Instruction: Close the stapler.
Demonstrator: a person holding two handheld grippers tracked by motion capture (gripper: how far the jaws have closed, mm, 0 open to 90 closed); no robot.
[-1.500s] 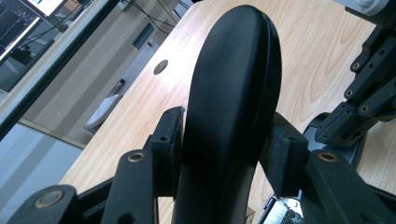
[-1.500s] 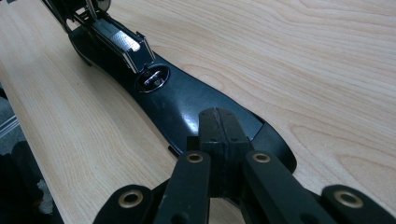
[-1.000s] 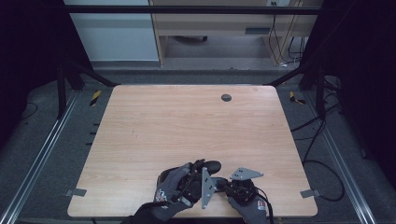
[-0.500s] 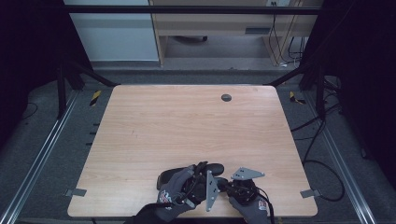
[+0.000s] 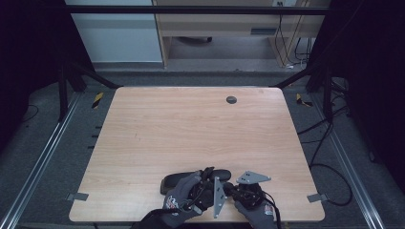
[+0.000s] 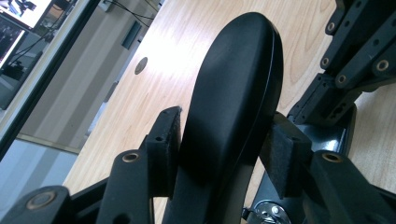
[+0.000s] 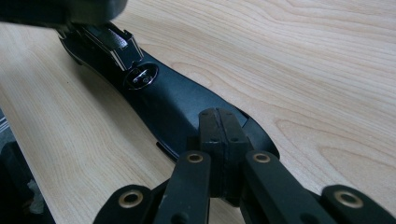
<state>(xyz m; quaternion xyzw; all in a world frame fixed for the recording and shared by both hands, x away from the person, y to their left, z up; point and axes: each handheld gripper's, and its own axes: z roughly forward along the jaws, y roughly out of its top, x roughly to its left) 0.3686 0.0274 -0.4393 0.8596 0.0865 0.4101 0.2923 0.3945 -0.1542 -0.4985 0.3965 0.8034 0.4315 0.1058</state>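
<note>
A black oblong object that looks like a stapler (image 5: 177,182) lies near the table's front edge. My left gripper (image 5: 208,177) has both pads on the sides of its rounded black top (image 6: 233,93). These jaws have just been opening a little, with the top still between them. My right gripper (image 7: 218,140) is shut, its pads (image 7: 208,135) together at the near end of the black body (image 7: 173,107). I cannot tell whether a thin edge sits between them. A metal clip (image 7: 114,44) and an oval metal-rimmed spot (image 7: 142,77) show at the far end.
Gloved hands (image 5: 184,200) hold both grippers at the front edge of the wooden table (image 5: 191,129). A round grommet hole (image 5: 231,99) sits near the far edge. Black frame posts and cables (image 5: 325,138) stand around the table.
The left hand has shifted slightly over the black object. The right hand has stayed in place.
</note>
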